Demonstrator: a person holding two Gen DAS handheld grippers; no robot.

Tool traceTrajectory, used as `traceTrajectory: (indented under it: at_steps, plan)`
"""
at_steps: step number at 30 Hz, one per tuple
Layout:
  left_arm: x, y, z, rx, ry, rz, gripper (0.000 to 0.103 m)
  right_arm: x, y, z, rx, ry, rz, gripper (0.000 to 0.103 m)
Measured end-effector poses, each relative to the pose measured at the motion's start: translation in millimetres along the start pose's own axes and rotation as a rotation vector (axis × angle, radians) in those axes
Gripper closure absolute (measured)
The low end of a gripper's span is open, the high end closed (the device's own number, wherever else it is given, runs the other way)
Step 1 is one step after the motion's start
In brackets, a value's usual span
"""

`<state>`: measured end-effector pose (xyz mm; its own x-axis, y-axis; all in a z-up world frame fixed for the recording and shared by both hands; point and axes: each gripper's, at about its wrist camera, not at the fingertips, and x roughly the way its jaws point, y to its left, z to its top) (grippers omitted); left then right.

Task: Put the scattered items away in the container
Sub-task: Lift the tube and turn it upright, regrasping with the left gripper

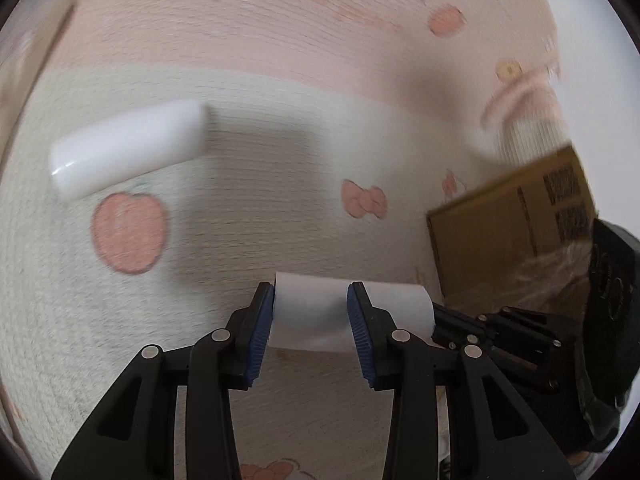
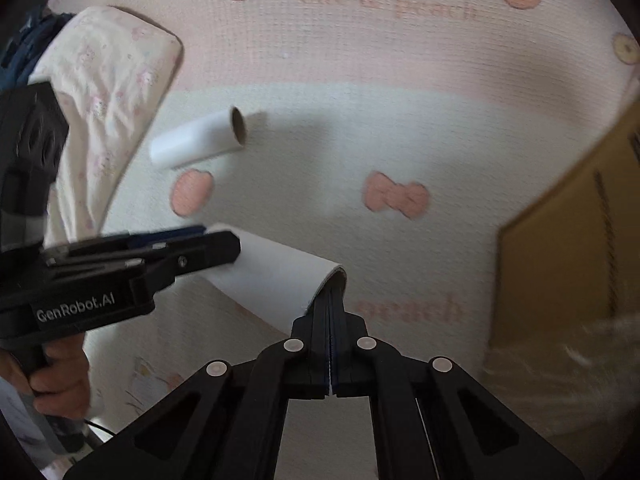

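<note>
A white paper roll (image 1: 312, 312) with a cardboard core is held between both grippers above a pink-and-cream mat (image 1: 248, 184) printed with peaches and bows. Its surface is plain matte white. In the right wrist view it (image 2: 276, 276) appears as a smooth white cylinder, and its near end looks squashed flat where the rim is pinched.

The left gripper (image 1: 311, 316) straddles the roll's middle, its blue ribbed pads (image 1: 258, 336) standing against the roll's sides, jaws part-way apart at the roll's width. In the right wrist view the left gripper (image 2: 208, 240) comes in from the left, with a hand (image 2: 60, 376) around its handle.

The right gripper (image 2: 331, 312) is clamped together on the roll's end wall, its fingers closed tight with the thin white edge between them. In the left wrist view it (image 1: 436, 320) meets the roll's right end.

A second white roll (image 1: 128, 148) lies on the mat well apart, on its side; the right wrist view shows its brown core opening (image 2: 239, 128). A brown cardboard box (image 1: 508, 232) stands at the right edge of the mat. A floral-print cloth (image 2: 104, 92) lies at the left.
</note>
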<state>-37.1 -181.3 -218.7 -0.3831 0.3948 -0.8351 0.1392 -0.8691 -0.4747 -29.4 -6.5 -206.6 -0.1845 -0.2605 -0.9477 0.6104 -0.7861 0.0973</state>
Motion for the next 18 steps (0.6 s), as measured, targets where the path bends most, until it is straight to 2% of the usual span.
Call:
traceTrajectory:
  at_steps: [4, 7, 10, 12, 14, 18]
  plan:
    - [12.5, -21.5, 4.6, 0.087, 0.024, 0.004, 0.062, -5.8, -9.8, -16.6, 0.023, 0.008, -0.048, 0.103]
    - [21.5, -31.3, 9.0, 0.125, 0.037, 0.005, 0.062, -9.0, -15.6, -28.2, 0.055, 0.016, -0.031, 0.103]
    - [29.9, -32.5, 11.1, 0.110, 0.043, -0.004, 0.062, -4.8, -14.2, -34.3, 0.037, 0.031, -0.063, 0.103]
    - [29.3, -32.8, 11.7, 0.098, 0.033, -0.005, 0.062, -1.3, -14.3, -36.4, 0.036, 0.052, -0.051, 0.103]
    - [23.0, -32.2, 12.2, 0.085, 0.014, -0.012, 0.062, -1.6, -12.9, -38.9, 0.026, 0.055, -0.028, 0.103]
    - [4.3, -31.8, 13.8, 0.082, -0.026, -0.024, 0.062, -6.9, -8.0, -47.0, -0.030, 0.050, -0.047, 0.102]
